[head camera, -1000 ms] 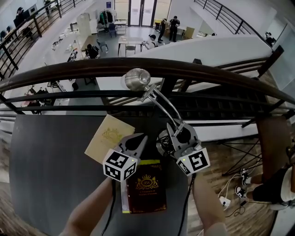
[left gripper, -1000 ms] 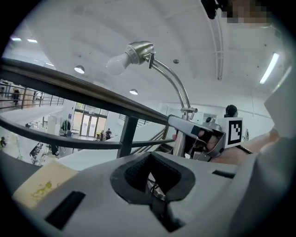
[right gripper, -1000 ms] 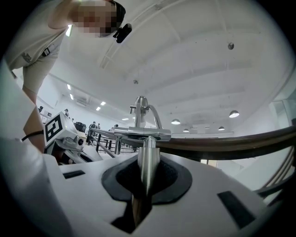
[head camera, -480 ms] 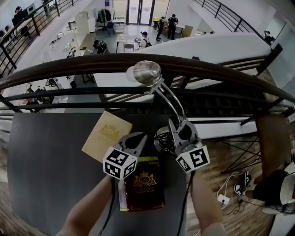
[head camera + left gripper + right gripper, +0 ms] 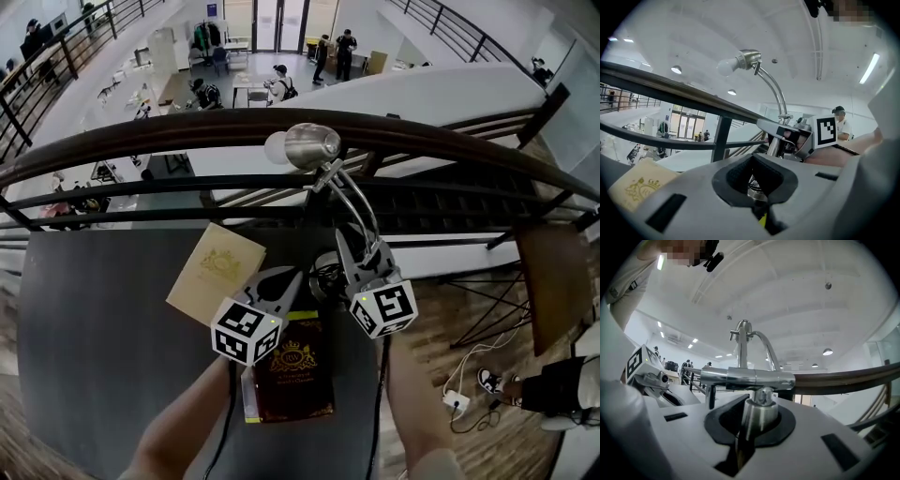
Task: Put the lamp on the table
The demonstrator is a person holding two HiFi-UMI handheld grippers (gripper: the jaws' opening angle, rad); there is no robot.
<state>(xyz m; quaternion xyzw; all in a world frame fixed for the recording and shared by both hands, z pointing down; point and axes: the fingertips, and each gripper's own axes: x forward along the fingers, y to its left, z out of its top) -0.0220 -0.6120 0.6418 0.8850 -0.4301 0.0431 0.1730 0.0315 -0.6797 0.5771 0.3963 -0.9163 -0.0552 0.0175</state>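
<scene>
While right tongs [image 5: 349, 248], just closing, clench the chrome gooseneck lamp [image 5: 309, 146] by its stem, left tongs [image 5: 289, 277] sit shut, empty; next, probably: settle it on the dark tabletop [image 5: 103, 328].

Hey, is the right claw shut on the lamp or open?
Shut on the lamp: the right gripper view shows the right claw with its jaws, which have just been closing, clamped around the lamp's chrome stem.

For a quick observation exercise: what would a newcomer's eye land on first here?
A chrome gooseneck lamp rises in front of the dark handrail, its stem in the jaws of the right gripper, which have just been closing on it. On the grey table below lie a maroon book and a tan booklet, near the left gripper.
</scene>
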